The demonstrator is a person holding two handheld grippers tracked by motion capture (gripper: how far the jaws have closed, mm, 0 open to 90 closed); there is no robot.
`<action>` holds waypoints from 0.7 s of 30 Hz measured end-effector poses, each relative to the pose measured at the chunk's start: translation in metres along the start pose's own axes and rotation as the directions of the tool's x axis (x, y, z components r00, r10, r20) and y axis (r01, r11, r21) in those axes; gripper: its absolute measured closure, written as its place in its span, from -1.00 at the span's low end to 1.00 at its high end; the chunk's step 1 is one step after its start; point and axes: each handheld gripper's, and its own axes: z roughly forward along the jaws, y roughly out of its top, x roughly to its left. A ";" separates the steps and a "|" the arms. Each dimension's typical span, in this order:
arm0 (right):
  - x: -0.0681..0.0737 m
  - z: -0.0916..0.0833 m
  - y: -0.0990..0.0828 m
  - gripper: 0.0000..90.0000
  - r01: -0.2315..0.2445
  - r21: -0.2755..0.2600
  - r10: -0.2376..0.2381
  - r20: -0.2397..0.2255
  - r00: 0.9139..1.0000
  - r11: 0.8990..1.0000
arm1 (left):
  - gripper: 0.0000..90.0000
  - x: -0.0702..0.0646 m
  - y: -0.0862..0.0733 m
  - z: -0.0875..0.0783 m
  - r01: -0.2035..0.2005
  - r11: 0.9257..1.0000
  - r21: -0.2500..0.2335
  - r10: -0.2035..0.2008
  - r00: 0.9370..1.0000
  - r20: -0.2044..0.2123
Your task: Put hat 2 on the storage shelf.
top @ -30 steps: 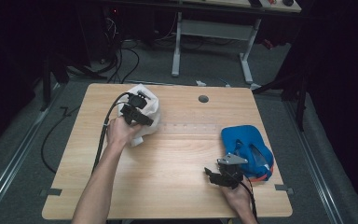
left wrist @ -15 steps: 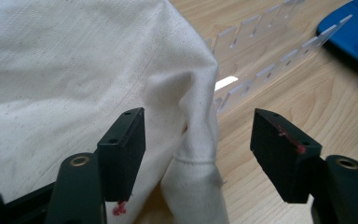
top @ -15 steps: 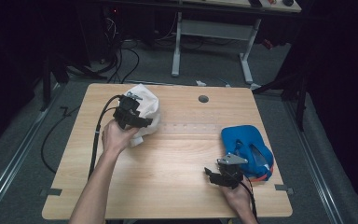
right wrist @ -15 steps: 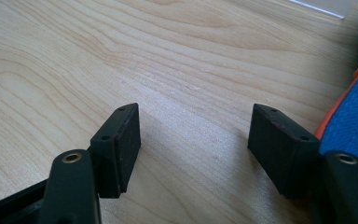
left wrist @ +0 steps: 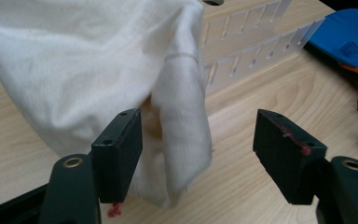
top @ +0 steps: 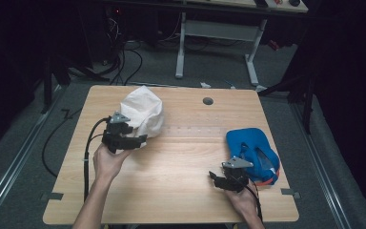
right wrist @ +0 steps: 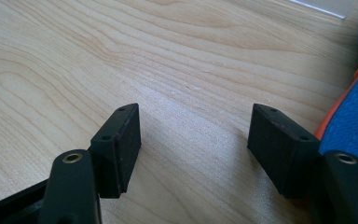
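A white cloth bag (top: 143, 113) stands puffed up on the left half of the wooden table (top: 171, 167). My left gripper (top: 134, 140) is at its near side, open. In the left gripper view a hanging fold of the white cloth bag (left wrist: 177, 116) lies between the spread jaws of the left gripper (left wrist: 196, 126), close to the left one. A blue bag with orange trim (top: 252, 151) lies at the right. My right gripper (top: 218, 180) sits just left of it, open over bare wood. The right gripper view has the right gripper (right wrist: 193, 114) with nothing between its jaws and the blue bag (right wrist: 354, 116) beside the right jaw.
A clear slotted plastic strip (top: 190, 130) lies flat across the table's middle, also in the left gripper view as the strip (left wrist: 251, 42). A round cable hole (top: 208, 101) is near the far edge. Desk legs and cables stand on the floor beyond the table.
My left gripper has drawn back toward the near left, from over the white bag to its near side. The right gripper has stayed in place.
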 end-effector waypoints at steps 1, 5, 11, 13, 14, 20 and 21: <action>0.000 0.000 0.000 -0.23 0.000 0.000 0.000 0.000 1.000 1.000 | -0.27 0.000 -0.004 -0.003 0.008 1.000 -0.008 -0.008 1.000 -0.001; 0.000 0.000 0.000 -0.23 0.001 0.000 -0.001 0.000 1.000 1.000 | -0.28 0.003 -0.022 -0.014 0.007 1.000 -0.025 -0.007 1.000 0.001; 0.001 0.000 0.000 -0.29 0.008 0.002 -0.008 -0.006 1.000 1.000 | -0.31 0.010 -0.047 -0.026 0.039 0.998 -0.047 -0.039 0.999 0.002; 0.001 0.001 0.000 -0.32 0.016 0.004 -0.016 -0.011 1.000 1.000 | -0.32 0.011 -0.056 -0.028 0.044 0.998 -0.054 -0.044 0.999 0.003; 0.000 0.001 0.000 -0.36 0.019 0.005 -0.019 -0.013 1.000 1.000 | -0.32 0.012 -0.061 -0.029 0.047 0.997 -0.060 -0.047 0.999 0.001; 0.001 0.001 0.000 -0.36 0.024 0.006 -0.024 -0.020 0.999 1.000 | -0.33 0.016 -0.088 -0.025 0.013 0.998 -0.063 -0.014 1.000 -0.012; 0.001 0.000 0.000 -0.34 0.020 0.008 -0.020 -0.018 1.000 1.000 | -0.33 0.017 -0.092 -0.023 0.008 0.998 -0.055 -0.009 1.000 -0.019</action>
